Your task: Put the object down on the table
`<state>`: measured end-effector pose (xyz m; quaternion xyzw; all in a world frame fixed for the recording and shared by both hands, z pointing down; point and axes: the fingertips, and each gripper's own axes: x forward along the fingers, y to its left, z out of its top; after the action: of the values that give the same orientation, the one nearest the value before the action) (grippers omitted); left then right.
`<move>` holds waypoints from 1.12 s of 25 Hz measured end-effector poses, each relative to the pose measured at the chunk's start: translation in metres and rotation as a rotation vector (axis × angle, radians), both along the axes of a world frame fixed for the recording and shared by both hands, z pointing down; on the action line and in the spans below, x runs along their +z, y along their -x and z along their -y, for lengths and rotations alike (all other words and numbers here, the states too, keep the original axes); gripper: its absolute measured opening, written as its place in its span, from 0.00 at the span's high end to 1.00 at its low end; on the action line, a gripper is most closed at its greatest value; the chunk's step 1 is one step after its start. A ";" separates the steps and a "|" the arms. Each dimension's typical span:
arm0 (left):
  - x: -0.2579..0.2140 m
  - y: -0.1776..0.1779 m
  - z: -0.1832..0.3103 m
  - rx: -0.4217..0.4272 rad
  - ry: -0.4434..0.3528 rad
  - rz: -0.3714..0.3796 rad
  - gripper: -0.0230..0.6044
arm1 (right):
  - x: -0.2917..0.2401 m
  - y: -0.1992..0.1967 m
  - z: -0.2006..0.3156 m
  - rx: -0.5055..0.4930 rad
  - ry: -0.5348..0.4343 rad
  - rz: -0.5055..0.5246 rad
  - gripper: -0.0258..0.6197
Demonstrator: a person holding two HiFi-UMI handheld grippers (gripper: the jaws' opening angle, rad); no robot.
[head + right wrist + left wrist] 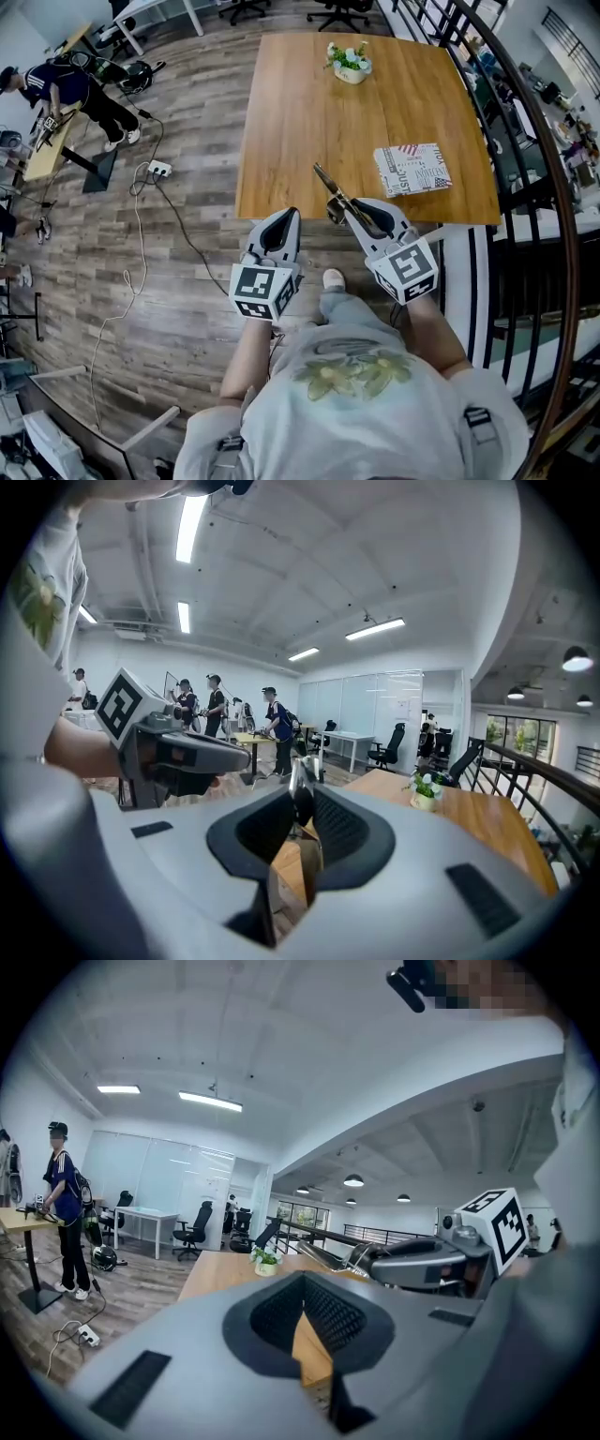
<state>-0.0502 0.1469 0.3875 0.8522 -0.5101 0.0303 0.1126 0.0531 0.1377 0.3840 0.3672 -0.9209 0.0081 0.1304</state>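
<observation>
A thin shiny metal utensil (pixel 328 185) sticks forward out of my right gripper (pixel 339 208), whose jaws are shut on its lower part. Its tip reaches over the near edge of the wooden table (pixel 300 122). In the right gripper view the utensil (pixel 302 785) stands upright between the dark pads. My left gripper (pixel 290 215) hangs beside it, just short of the table's near edge, with its tips together and nothing between them. In the left gripper view the left gripper (pixel 303 1283) points at the table, and the right gripper (pixel 361 1262) shows beside it with the utensil (pixel 323 1255).
A small potted plant (pixel 350 63) stands at the table's far side, and a printed packet (pixel 412 169) lies near its right front corner. A black railing (pixel 553 187) runs along the right. A power strip with cable (pixel 157 170) lies on the floor at left, and a person (pixel 70 89) stands at a desk.
</observation>
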 end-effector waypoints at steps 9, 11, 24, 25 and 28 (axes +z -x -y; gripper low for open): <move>0.008 -0.021 0.062 -0.021 0.031 0.008 0.94 | 0.006 -0.022 0.074 0.029 -0.003 -0.009 0.95; 0.007 -0.022 0.072 -0.041 0.034 0.011 0.94 | 0.014 -0.024 0.097 0.033 0.016 -0.013 0.95; 0.017 -0.013 0.105 -0.141 0.068 0.028 0.94 | 0.017 -0.024 0.149 -0.038 0.028 0.024 0.95; 0.017 -0.012 0.109 -0.143 0.066 0.031 0.94 | 0.016 -0.023 0.152 -0.040 0.023 0.025 0.95; 0.021 -0.011 0.118 -0.140 0.069 0.033 0.94 | 0.016 -0.020 0.160 -0.041 0.016 0.031 0.95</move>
<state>-0.0391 0.0293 0.4087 0.8093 -0.5691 0.0540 0.1351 0.0734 -0.0227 0.3999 0.3473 -0.9300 0.0183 0.1191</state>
